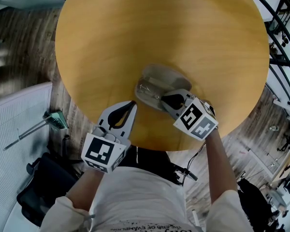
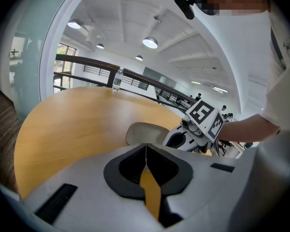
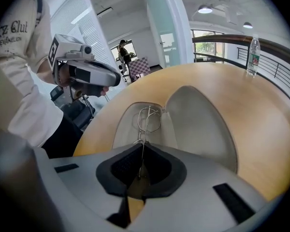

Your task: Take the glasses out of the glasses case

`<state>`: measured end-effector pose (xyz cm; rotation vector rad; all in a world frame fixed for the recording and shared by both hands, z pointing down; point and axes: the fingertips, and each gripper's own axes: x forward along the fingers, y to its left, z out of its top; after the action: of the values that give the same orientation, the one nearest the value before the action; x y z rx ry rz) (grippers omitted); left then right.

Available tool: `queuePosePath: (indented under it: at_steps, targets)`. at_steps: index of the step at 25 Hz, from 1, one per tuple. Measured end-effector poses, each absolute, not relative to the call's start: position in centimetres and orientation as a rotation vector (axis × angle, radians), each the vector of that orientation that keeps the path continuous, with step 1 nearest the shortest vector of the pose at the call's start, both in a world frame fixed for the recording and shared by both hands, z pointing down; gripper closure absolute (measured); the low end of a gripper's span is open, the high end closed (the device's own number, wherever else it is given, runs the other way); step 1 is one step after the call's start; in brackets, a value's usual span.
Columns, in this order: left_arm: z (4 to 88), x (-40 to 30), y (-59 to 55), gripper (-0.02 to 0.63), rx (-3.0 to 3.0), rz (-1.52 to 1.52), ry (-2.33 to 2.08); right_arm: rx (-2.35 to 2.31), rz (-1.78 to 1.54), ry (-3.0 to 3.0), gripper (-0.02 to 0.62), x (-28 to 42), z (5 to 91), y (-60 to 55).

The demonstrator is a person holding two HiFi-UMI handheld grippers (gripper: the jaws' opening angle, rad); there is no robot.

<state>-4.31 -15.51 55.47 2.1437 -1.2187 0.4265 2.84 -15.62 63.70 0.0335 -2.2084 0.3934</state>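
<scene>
An open grey glasses case (image 1: pixel 159 76) lies on the round wooden table (image 1: pixel 135 28), its lid (image 3: pixel 198 124) folded back. Thin wire-framed glasses (image 3: pixel 149 119) rest in the case's base (image 3: pixel 122 132). My right gripper (image 3: pixel 143 146) is at the near end of the case, its jaws shut on the wire frame; from the head camera it (image 1: pixel 163 99) sits over the case's front edge. My left gripper (image 1: pixel 133 104) hovers over the table's near edge, left of the case, shut with nothing between its jaws (image 2: pixel 146 146). From there the case (image 2: pixel 145 132) and the right gripper (image 2: pixel 179 139) lie just ahead.
A water bottle (image 3: pixel 253 56) stands at the table's far edge by a dark railing (image 2: pixel 87 62). Bags and a chair (image 1: pixel 43 187) crowd the floor by the person's legs. Bare wood surrounds the case.
</scene>
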Motion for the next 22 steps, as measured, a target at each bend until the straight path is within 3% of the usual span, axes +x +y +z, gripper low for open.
queuePosePath:
  at_steps: [22]
  targets:
    - [51.6,-5.0,-14.6,0.58,2.214,0.416,-1.239,0.159,0.371,-2.28,0.561,2.8,58.6,-16.1]
